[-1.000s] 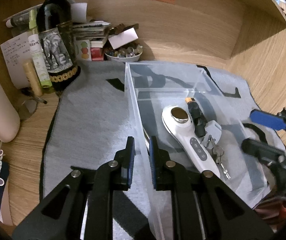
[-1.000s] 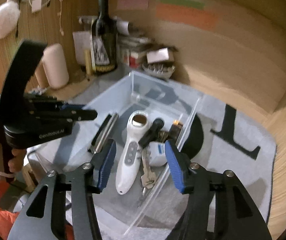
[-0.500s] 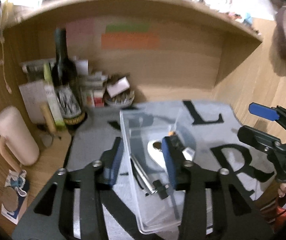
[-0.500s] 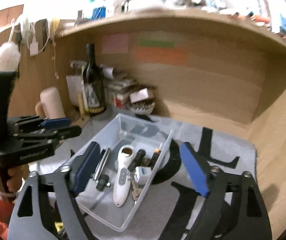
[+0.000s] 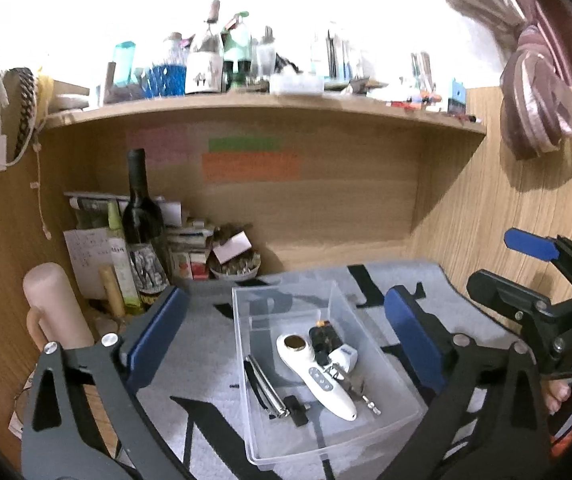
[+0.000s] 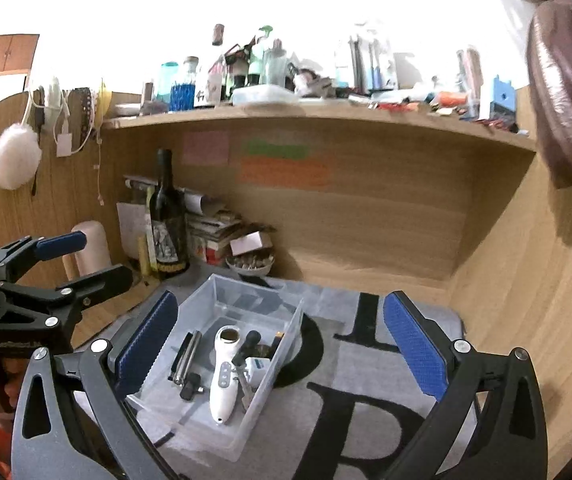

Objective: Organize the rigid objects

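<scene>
Rigid objects lie together in the clear plastic bin (image 5: pixel 246 344) on the grey lettered mat (image 5: pixel 206 360) of the table: white handheld device (image 5: pixel 317 372), metal clip-like bar (image 5: pixel 268 388), small black part (image 5: pixel 295 404), black cylinder with orange tip (image 5: pixel 321 334), small white box (image 5: pixel 345 358), keys (image 5: pixel 359 390) beside the device. Left hand-held gripper (image 5: pixel 286 344): jaws opening, spread wide, nothing gripped; the bin shows between them but well below, not touched. Right hand-held gripper (image 6: pixel 282 352): jaws also opening, wide, empty, above the near right side of the bin (image 6: pixel 282 344). Judgement: loading step appears finished, both tools released and clear of the bin; no loose item visible on the mat. Wine bottle (image 5: pixel 142 236) and papers at back left look like standing clutter, not task items. Next move, if any: search the table for a leftover piece, or stop; no grip needed unless one turns up
</scene>
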Motion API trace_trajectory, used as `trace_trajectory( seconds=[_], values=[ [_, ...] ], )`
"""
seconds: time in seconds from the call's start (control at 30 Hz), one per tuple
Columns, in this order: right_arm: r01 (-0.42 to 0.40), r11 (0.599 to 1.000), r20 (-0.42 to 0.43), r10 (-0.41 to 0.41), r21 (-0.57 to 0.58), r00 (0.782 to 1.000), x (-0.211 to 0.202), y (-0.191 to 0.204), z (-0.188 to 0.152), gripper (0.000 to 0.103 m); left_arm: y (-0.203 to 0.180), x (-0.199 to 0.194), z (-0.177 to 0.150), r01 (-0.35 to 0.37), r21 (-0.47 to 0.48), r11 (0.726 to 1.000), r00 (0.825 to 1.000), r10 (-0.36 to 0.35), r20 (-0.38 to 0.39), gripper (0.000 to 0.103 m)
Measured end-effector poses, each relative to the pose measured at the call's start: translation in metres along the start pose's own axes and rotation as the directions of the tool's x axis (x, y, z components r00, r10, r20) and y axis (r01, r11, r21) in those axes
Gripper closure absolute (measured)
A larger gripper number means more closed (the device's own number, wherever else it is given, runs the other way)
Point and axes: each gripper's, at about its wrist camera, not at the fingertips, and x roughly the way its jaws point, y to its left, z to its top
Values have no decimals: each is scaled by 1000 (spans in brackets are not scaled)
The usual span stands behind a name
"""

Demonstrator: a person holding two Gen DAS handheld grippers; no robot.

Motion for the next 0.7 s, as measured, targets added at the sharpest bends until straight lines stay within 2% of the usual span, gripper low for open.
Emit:
trace_trajectory(
  seconds=[0.27, 0.7],
  values=[
    [5, 999, 4, -5, 52, 1000, -5, -7, -6, 0, -5, -5, -2, 5, -6, 1000, 1000, -5, 19, 1],
    [8, 998, -5, -8, 61, 1000, -1, -8, -7, 0, -5, 2, -3, 6, -8, 1000, 1000, -6, 10, 0]
  ],
)
